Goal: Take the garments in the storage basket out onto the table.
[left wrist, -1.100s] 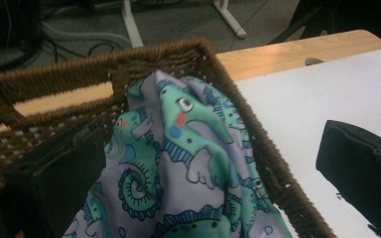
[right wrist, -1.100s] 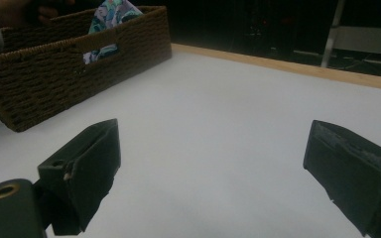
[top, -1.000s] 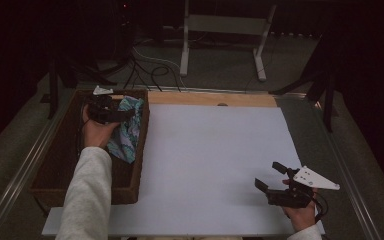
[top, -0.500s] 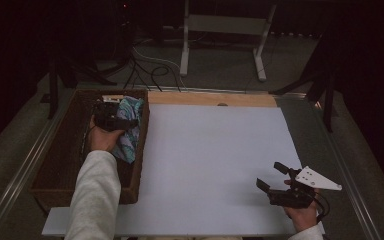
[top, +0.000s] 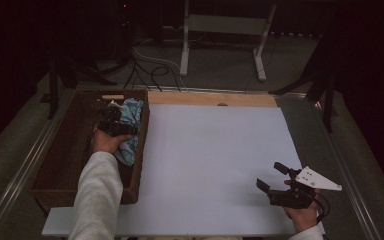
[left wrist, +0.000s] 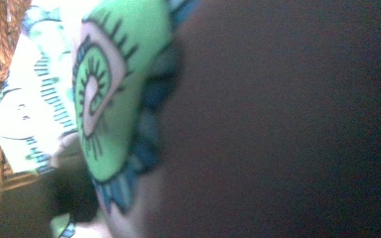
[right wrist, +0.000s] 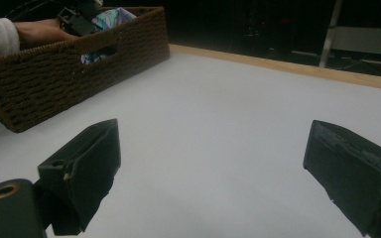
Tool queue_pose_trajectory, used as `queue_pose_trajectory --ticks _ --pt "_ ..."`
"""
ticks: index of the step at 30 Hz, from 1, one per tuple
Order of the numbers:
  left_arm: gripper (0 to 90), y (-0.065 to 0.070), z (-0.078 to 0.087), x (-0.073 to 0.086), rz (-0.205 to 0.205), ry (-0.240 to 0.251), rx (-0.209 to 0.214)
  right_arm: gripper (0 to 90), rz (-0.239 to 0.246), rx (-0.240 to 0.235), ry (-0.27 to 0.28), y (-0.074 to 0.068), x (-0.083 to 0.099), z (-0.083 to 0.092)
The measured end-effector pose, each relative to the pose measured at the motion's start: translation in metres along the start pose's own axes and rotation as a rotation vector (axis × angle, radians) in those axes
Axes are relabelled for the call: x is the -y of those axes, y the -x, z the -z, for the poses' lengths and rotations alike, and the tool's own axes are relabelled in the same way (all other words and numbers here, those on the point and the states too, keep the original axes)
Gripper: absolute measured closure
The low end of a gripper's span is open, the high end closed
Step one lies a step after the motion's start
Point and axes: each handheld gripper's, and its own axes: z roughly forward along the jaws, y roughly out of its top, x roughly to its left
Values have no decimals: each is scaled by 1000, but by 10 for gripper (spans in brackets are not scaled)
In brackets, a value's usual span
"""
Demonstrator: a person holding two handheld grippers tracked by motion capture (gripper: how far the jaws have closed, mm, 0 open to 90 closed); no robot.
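- Because the soft cloth with green and blue swirls (top: 129,120) lies inside the brown woven basket (top: 62,165), the left gripper (top: 114,126) reaches down into that basket, right at the cloth.
- Up close, in the left gripper view, the cloth (left wrist: 99,94) is pushed against the camera, so I cannot tell if this gripper is spread or pinching it.
- Well away from the basket, the right gripper (top: 279,180) hovers low over the white tabletop (top: 210,160), by its near edge.
- Its black jaws are spread wide with nothing between them, maybe so it is ready to help with the cloth.
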Motion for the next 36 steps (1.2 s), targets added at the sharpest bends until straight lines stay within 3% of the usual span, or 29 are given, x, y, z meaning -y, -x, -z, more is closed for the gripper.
queue_pose_trajectory --ticks 4,8,16,22,29,36 --pt "585 -1 0 1 -39 -48 -23 77 -1 -1 1 0 0 0" --pt "691 -2 4 1 -47 -59 -31 77 1 -2 1 -1 0 0" --pt "720 6 21 2 -59 -37 -80 77 5 -5 1 -2 -1 0" --pt "723 8 35 7 -67 4 -92 77 9 -6 -5 -4 -1 -1" --pt "727 5 55 9 -54 65 -92 77 14 -8 -8 -5 -1 -2" --pt "729 5 75 14 -29 171 -66 77 13 -6 -10 -5 -1 -2"
